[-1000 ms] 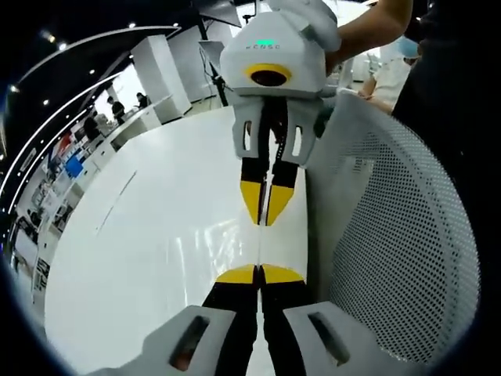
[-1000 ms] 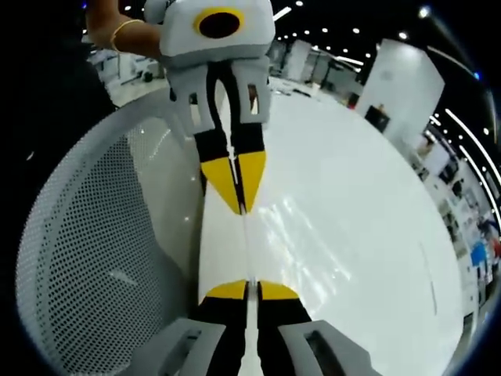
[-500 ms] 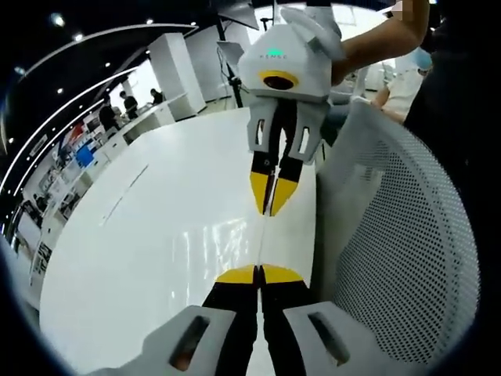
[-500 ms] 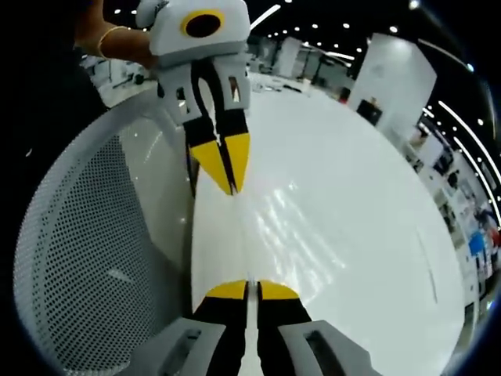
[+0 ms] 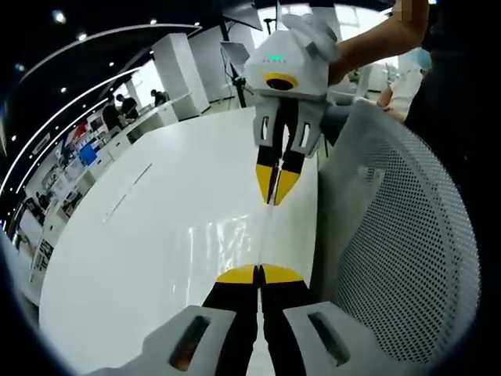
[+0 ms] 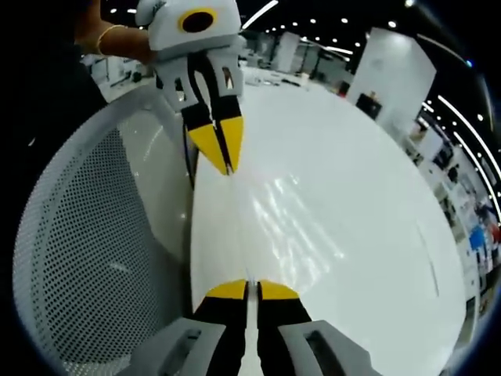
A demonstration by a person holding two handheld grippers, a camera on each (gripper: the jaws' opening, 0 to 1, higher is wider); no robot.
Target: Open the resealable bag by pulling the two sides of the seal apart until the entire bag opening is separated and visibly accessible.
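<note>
The resealable bag (image 5: 407, 235) is white with a dotted, mesh-like panel; it bulges to the right in the left gripper view and to the left (image 6: 86, 235) in the right gripper view. A thin edge of the bag (image 5: 264, 235) runs taut between the two grippers. My left gripper (image 5: 260, 272) is shut on the near end of that edge. The right gripper (image 5: 272, 200) faces it from above, shut on the far end. In the right gripper view my right gripper (image 6: 247, 288) pinches the thin edge (image 6: 239, 227), and the left gripper (image 6: 227, 168) holds its other end.
A glossy white table (image 5: 156, 235) lies under the bag and spreads wide (image 6: 352, 219). A person's forearm (image 5: 368, 39) holds the right gripper, and a wrist with a bangle (image 6: 117, 35) holds the left one. Shelves, pillars and people stand far behind.
The two grippers have drawn apart: each looks smaller and farther off in the other's view, and the taut edge between them has grown longer. Both stay shut.
</note>
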